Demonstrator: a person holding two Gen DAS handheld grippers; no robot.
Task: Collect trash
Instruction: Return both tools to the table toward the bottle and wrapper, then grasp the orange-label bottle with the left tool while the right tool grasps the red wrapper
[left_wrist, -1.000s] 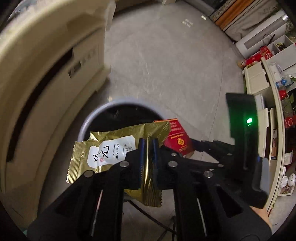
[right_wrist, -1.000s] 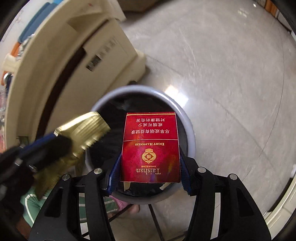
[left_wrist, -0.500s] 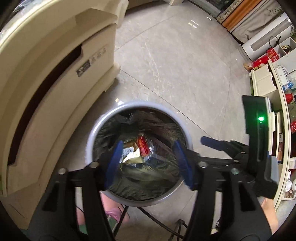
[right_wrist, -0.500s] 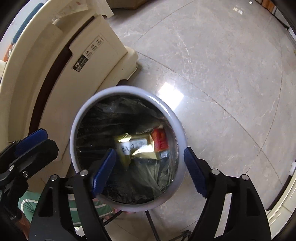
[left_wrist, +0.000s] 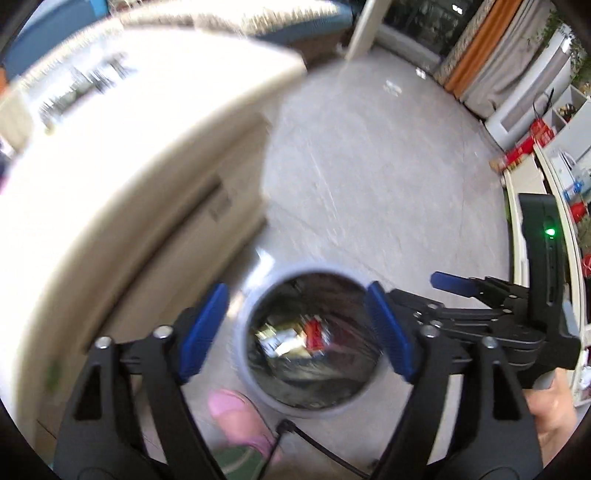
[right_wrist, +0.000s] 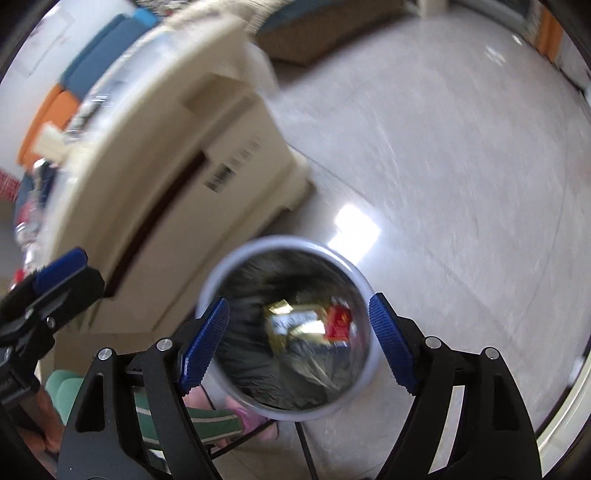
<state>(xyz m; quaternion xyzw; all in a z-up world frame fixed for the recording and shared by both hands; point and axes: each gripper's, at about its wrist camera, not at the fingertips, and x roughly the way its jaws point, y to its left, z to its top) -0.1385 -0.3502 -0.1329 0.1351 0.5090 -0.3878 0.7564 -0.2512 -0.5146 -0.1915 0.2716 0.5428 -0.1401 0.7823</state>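
A round white-rimmed trash bin (left_wrist: 255, 295) with a black liner stands on the floor below both grippers; it also shows in the right wrist view (right_wrist: 362, 280). Inside lie a gold snack wrapper (right_wrist: 291, 321) and a red cigarette pack (right_wrist: 338, 323); both show blurred in the left wrist view, the wrapper (left_wrist: 280, 338) and the pack (left_wrist: 314, 330). My left gripper (left_wrist: 301, 332) is open and empty above the bin. My right gripper (right_wrist: 299, 341) is open and empty above the bin, and shows at the right of the left wrist view (left_wrist: 452, 282).
A cream cabinet (right_wrist: 177, 155) stands close to the bin's left. The pale tiled floor (right_wrist: 443, 166) stretches beyond. White shelves with red boxes (left_wrist: 532, 155) line the right. A person's pink slipper (left_wrist: 236, 417) and a black cable (left_wrist: 317, 446) lie by the bin's near side.
One second ago the left held the gold wrapper and the right the red pack; both opened and the items dropped into the bin. Both grippers have since risen, views now blurred.
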